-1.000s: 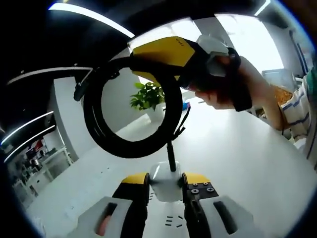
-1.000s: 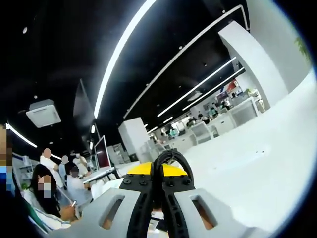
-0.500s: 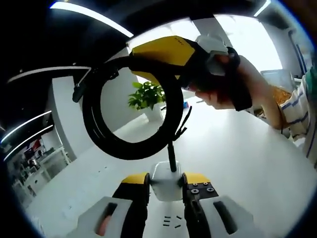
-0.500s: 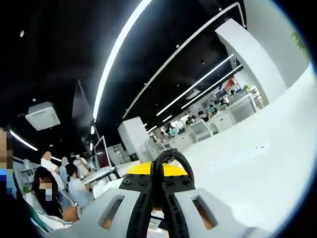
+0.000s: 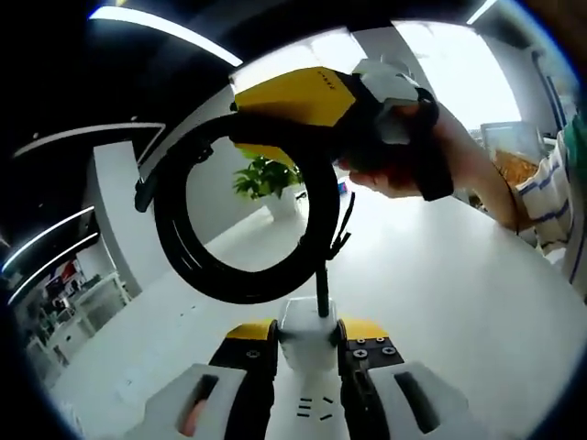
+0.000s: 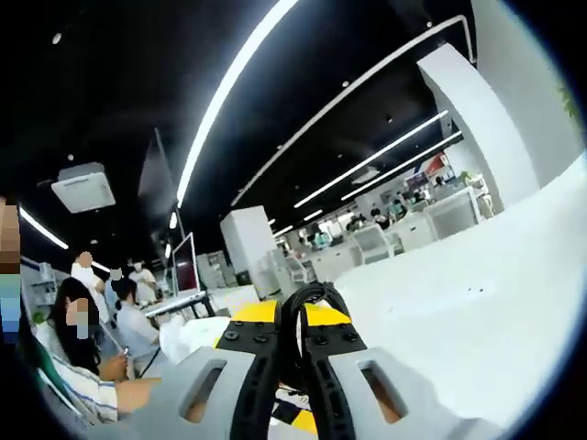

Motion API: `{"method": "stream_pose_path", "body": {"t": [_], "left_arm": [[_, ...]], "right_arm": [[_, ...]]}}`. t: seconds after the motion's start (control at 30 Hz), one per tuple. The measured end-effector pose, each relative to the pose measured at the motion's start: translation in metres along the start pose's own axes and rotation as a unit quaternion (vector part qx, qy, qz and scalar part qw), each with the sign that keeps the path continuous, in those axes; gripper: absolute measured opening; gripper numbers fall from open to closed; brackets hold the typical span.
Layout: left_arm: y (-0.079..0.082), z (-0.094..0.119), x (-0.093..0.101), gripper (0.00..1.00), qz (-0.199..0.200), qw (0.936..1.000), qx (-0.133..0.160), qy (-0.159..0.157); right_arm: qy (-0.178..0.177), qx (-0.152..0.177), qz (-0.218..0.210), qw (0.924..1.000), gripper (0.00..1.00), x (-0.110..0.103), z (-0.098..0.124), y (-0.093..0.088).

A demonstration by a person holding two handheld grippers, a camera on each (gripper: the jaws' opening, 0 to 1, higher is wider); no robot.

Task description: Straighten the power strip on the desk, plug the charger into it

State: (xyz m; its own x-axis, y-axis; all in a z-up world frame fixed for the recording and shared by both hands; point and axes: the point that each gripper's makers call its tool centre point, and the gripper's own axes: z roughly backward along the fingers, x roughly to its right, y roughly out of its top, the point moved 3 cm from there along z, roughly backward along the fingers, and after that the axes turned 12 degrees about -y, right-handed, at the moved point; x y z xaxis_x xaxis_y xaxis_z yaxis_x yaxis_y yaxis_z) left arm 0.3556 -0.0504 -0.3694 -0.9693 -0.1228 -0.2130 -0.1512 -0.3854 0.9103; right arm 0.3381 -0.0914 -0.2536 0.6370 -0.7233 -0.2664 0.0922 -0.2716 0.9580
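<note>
Two grippers share one charger above the white counter (image 5: pixel 440 302). The right gripper (image 5: pixel 275 128) has its fingers pinched on the coiled black cable (image 5: pixel 234 220), looped in a thick ring. The left gripper (image 5: pixel 307 344) pinches the white charger (image 5: pixel 307 325) block, cable rising from it.

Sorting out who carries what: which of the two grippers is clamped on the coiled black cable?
The right gripper, held up by the hand, pinches the coiled black cable; the left gripper grips the white charger.
</note>
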Motion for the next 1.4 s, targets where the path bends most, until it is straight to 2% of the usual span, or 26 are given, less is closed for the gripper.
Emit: {"method": "stream_pose_path", "body": {"t": [0.13, 0.2, 0.27, 0.33, 0.37, 0.43, 0.5, 0.63, 0.73, 0.77, 0.9, 1.03, 1.17, 1.3, 1.4], "left_arm": [[-0.001, -0.001, 0.001, 0.25, 0.001, 1.0, 0.001, -0.004], [-0.001, -0.001, 0.002, 0.25, -0.003, 1.0, -0.002, -0.004], [-0.001, 0.0, 0.001, 0.25, 0.001, 1.0, -0.001, -0.001], [-0.002, 0.0, 0.001, 0.25, 0.023, 0.9996, 0.016, -0.008], [-0.003, 0.001, -0.002, 0.25, 0.024, 0.9995, 0.021, -0.008], [-0.002, 0.0, -0.001, 0.25, 0.022, 0.9995, 0.022, -0.008], [-0.002, 0.0, 0.0, 0.25, 0.018, 0.9996, 0.019, -0.008], [-0.002, 0.0, 0.001, 0.25, 0.012, 0.9998, 0.016, -0.008], [-0.002, 0.0, 0.002, 0.25, 0.008, 0.9998, 0.016, -0.007], [-0.002, 0.0, 0.002, 0.25, 0.006, 0.9998, 0.015, -0.007], [-0.002, 0.0, 0.003, 0.25, -0.003, 0.9999, 0.013, -0.008], [-0.002, -0.001, 0.004, 0.25, -0.012, 0.9998, 0.01, -0.008], [-0.002, -0.001, 0.004, 0.25, -0.015, 0.9998, 0.008, -0.008], [-0.003, -0.001, 0.004, 0.25, -0.015, 0.9998, 0.008, -0.009], [-0.003, -0.001, 0.004, 0.25, -0.017, 0.9998, 0.005, -0.007]], "right_arm": [[0.015, -0.017, 0.036, 0.9991, 0.1, 0.0, 0.004, -0.004], [0.01, -0.025, 0.055, 0.9981, 0.1, 0.003, 0.006, -0.006], [0.0, -0.036, 0.101, 0.9942, 0.1, 0.009, 0.01, -0.01], [-0.001, -0.046, 0.119, 0.9918, 0.1, 0.012, 0.012, -0.013], [0.011, -0.061, 0.142, 0.9879, 0.1, 0.012, 0.016, -0.018], [0.021, -0.078, 0.161, 0.9836, 0.1, 0.014, 0.019, -0.023], [0.032, -0.108, 0.191, 0.9751, 0.1, 0.017, 0.022, -0.033], [0.054, -0.164, 0.248, 0.9534, 0.11, 0.025, 0.024, -0.048], [0.062, -0.182, 0.296, 0.9355, 0.11, 0.03, 0.021, -0.052], [0.076, -0.192, 0.313, 0.927, 0.11, 0.029, 0.021, -0.055], [0.091, -0.232, 0.337, 0.9079, 0.16, 0.026, 0.019, -0.063], [0.084, -0.255, 0.382, 0.8839, 0.16, 0.034, 0.014, -0.067], [0.096, -0.273, 0.394, 0.8726, 0.16, 0.032, 0.01, -0.073], [0.1, -0.29, 0.421, 0.8537, 0.16, 0.033, 0.006, -0.078], [0.101, -0.289, 0.426, 0.8513, 0.17, 0.031, 0.004, -0.077]]}}
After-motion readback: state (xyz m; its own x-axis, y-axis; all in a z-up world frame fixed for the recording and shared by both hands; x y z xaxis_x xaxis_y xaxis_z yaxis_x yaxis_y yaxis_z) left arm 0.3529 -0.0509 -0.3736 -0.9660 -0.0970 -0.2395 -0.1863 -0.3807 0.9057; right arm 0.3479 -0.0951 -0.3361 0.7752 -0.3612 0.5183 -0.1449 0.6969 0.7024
